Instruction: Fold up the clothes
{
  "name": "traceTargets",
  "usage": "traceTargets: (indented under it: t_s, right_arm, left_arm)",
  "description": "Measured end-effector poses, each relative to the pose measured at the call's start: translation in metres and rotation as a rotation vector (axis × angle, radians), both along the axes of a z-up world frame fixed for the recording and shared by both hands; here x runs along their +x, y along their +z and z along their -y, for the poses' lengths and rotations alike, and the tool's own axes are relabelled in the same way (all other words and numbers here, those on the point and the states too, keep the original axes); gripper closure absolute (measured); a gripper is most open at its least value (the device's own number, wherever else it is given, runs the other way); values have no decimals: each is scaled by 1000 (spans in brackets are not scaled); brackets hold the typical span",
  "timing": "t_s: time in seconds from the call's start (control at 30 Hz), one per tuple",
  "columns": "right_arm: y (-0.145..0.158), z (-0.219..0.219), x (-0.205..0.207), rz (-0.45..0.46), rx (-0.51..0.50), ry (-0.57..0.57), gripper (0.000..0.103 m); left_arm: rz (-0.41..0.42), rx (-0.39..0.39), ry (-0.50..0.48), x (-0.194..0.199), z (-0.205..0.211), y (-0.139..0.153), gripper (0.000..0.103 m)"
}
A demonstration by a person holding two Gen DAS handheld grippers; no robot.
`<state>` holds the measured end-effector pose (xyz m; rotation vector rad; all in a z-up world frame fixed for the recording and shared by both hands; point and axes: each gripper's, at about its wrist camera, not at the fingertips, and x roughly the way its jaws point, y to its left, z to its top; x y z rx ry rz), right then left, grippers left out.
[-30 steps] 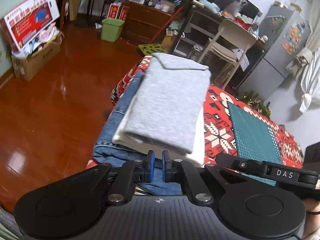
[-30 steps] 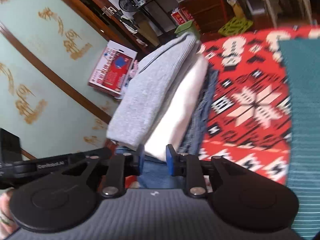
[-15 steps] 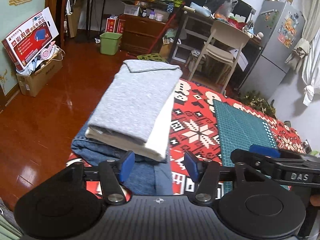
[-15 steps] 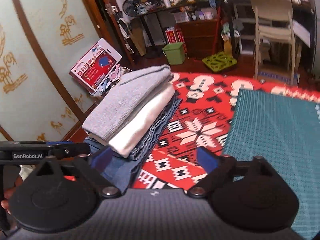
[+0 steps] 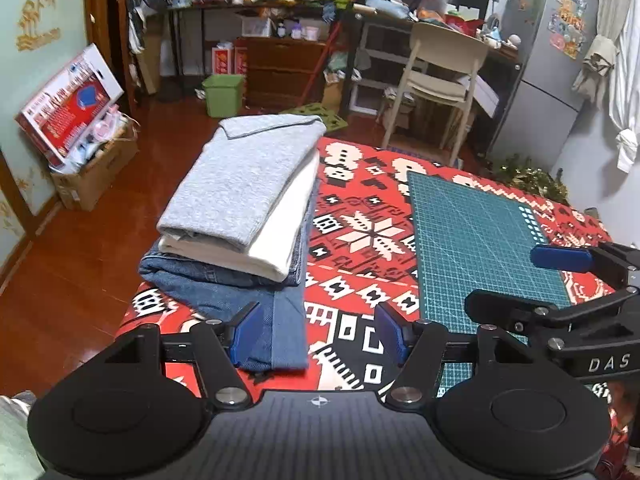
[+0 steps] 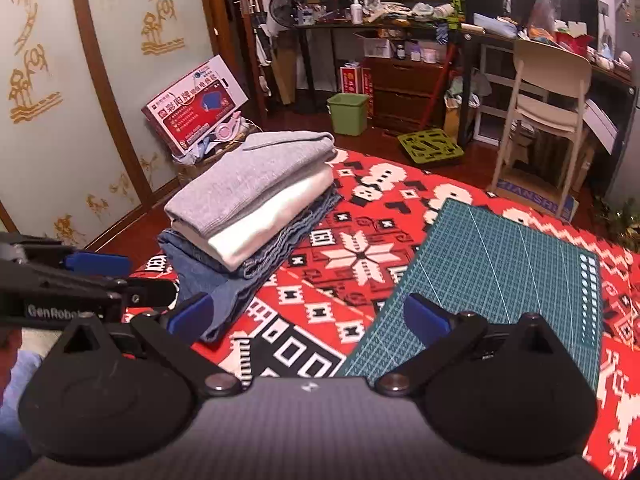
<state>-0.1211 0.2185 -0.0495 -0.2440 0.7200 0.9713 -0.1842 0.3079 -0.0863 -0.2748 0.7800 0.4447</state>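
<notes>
A folded grey knit top [image 5: 244,184] lies on a folded cream-white garment [image 5: 280,232], and both rest on folded blue denim jeans [image 5: 224,280], the whole pile sitting at the left edge of the table, toward its near left corner, on the red, white and black patterned cloth [image 5: 360,240] that covers it. The pile looks neat, yet it is stepped: the grey layer sits off toward the outer side, and the denim reaches right out to the table's left edge with the wooden floor [image 5: 80,260] below. If more were laid on it, or a gripper brushed it from the table side, I'd judge the top layers could slide and the stack spill over that edge. The left gripper [image 5: 318,334] hangs just short of the denim's near end, jaws spread wide and holding nothing; its left finger is close enough to snag the cloth. The right gripper [image 6: 308,316] is likewise spread and empty, over the near edge beside the dark green gridded cutting mat [image 5: 480,240], which lies bare.
</notes>
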Motion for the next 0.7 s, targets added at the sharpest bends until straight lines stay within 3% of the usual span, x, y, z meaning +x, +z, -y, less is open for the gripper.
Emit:
traceTargets:
  t_s: [0.07, 0.13, 0.47, 0.7]
  right_arm:
    - [3, 3, -5, 15, -9, -15, 1]
    - [6, 8, -11, 42, -15, -16, 1]
    - [26, 23, -21, 88, -87, -90, 1]
    - [52, 19, -23, 24, -140, -93, 1]
  left_arm:
    - [-25, 20, 31, -5, 8, 0, 41]
    - [-34, 27, 50, -11, 15, 0, 33]
    - [-63, 72, 41, -24, 42, 9, 29]
    - [-67, 137, 78, -29, 53, 28, 29]
